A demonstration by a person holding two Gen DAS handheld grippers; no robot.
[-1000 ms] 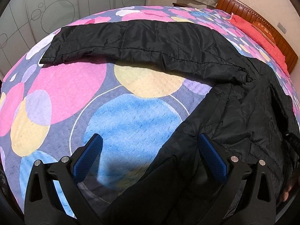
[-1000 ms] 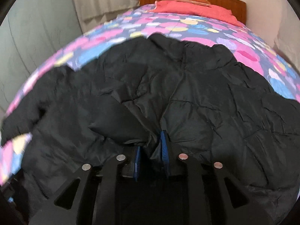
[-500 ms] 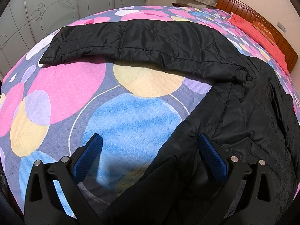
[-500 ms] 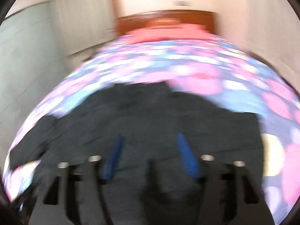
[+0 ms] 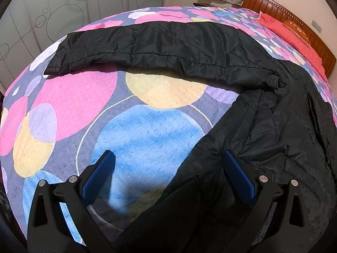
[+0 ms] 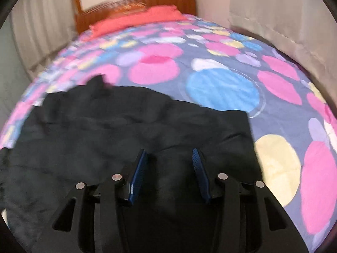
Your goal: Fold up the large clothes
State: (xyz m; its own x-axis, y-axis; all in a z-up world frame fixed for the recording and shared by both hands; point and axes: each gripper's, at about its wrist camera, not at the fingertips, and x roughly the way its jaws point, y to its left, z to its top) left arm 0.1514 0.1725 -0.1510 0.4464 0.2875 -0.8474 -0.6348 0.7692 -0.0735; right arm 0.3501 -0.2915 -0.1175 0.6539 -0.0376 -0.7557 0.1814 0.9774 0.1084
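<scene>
A black quilted jacket (image 5: 284, 126) lies spread on the bed, one long sleeve (image 5: 168, 42) stretched out to the left across the far side. My left gripper (image 5: 168, 155) hangs open and wide above the jacket's lower left edge; the hem runs under its right finger (image 5: 238, 175), while the left finger is over bare bedspread. In the blurred right wrist view the jacket (image 6: 126, 122) fills the lower left. My right gripper (image 6: 169, 152) hovers over it near its right edge, jaws apart and closing, with no fabric pinched between the pads.
The bedspread (image 5: 147, 130) has big pink, blue and yellow circles and lies bare to the right of the jacket (image 6: 221, 86). A wooden headboard (image 6: 137, 2) and red bedding (image 6: 137, 19) are at the far end. Frosted wardrobe doors (image 5: 63, 6) stand beyond the bed's left side.
The right gripper let go of the jacket fold it had pinched, opened, and swung right towards the jacket's edge. The left gripper stayed put.
</scene>
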